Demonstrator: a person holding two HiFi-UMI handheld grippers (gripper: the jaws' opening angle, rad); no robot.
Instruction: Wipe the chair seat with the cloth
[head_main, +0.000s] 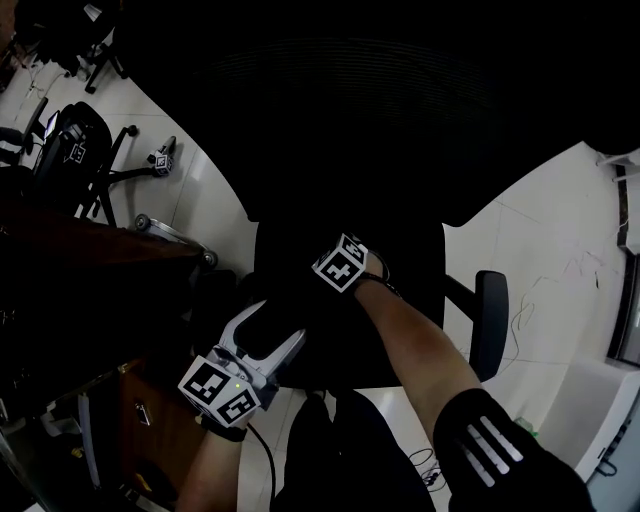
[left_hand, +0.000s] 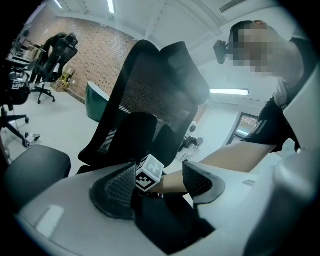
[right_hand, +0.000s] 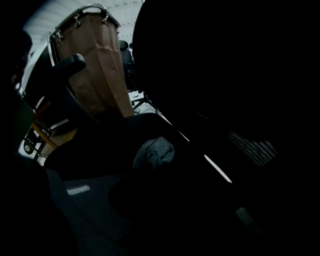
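1. The left gripper (head_main: 272, 325) is hovering at the near left corner of the chair seat (head_main: 410, 265). Its jaws are standing wide apart and gripping nothing.
2. The right gripper (right_hand: 152, 165) is reaching further in, over the middle of the seat. Its own view is very dark, but its jaws appear to be pinching a bunched grey cloth (right_hand: 155, 149), which is resting on or just above the seat surface.
3. The cloth is looking soft, light and limp. It is probably going to fold and drag under pressure, so a firm pinch on a gathered wad, as here, is suiting it better than a hold on a loose edge.
4. The seat is looking broad, dark and padded, likely yielding slightly under a wipe.
5. The mesh backrest (left_hand: 150, 85) is rising behind the seat's far edge, and an armrest (head_main: 490, 320) is flanking the right edge.
6. Beyond the chair, a brown bag (right_hand: 100, 65) is hanging open on a metal frame. Its contents are not showing.
7. Another office chair (left_hand: 57, 50) is standing well apart by the brick wall.
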